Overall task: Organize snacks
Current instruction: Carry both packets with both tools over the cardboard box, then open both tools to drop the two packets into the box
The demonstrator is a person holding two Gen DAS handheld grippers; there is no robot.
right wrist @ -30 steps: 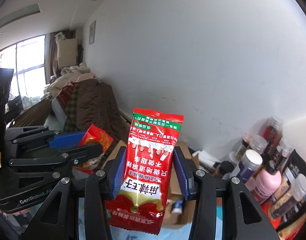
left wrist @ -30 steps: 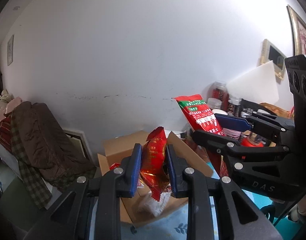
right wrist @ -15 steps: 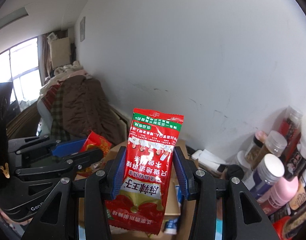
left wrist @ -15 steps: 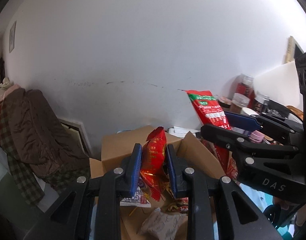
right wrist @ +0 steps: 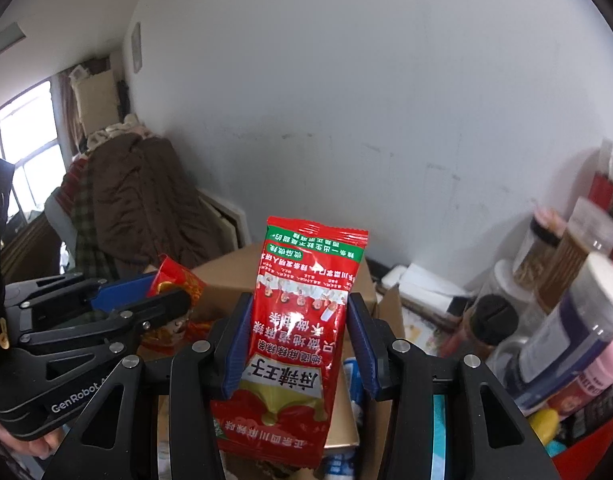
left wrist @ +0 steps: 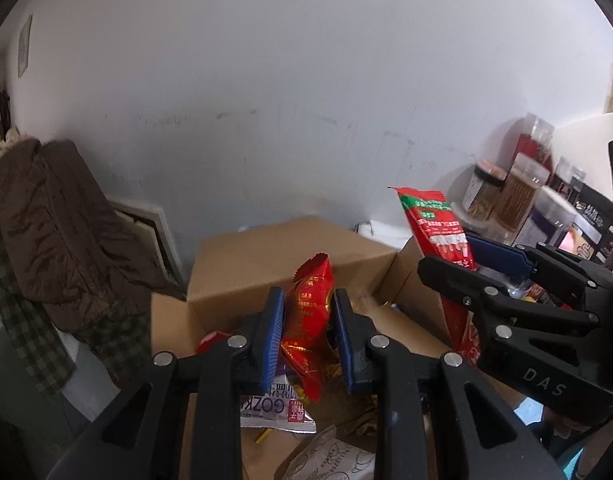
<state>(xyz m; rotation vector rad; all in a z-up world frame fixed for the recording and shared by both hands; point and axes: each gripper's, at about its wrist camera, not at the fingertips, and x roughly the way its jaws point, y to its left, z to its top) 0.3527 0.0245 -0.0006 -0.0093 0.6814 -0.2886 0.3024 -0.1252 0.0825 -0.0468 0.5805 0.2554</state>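
Dim, soft daylight from the window (right wrist: 22,160); fisheye edges dark, jars (right wrist: 578,280) blurred.

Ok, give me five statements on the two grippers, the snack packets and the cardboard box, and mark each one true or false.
1. The left gripper holds a small red packet. True.
2. The right gripper is open with nothing in it. False: it is shut on a red and green packet.
3. The cardboard box already holds packets. True.
4. The red and green packet lies flat in the box. False: it is held upright.
5. Jars stand right of the box. True.
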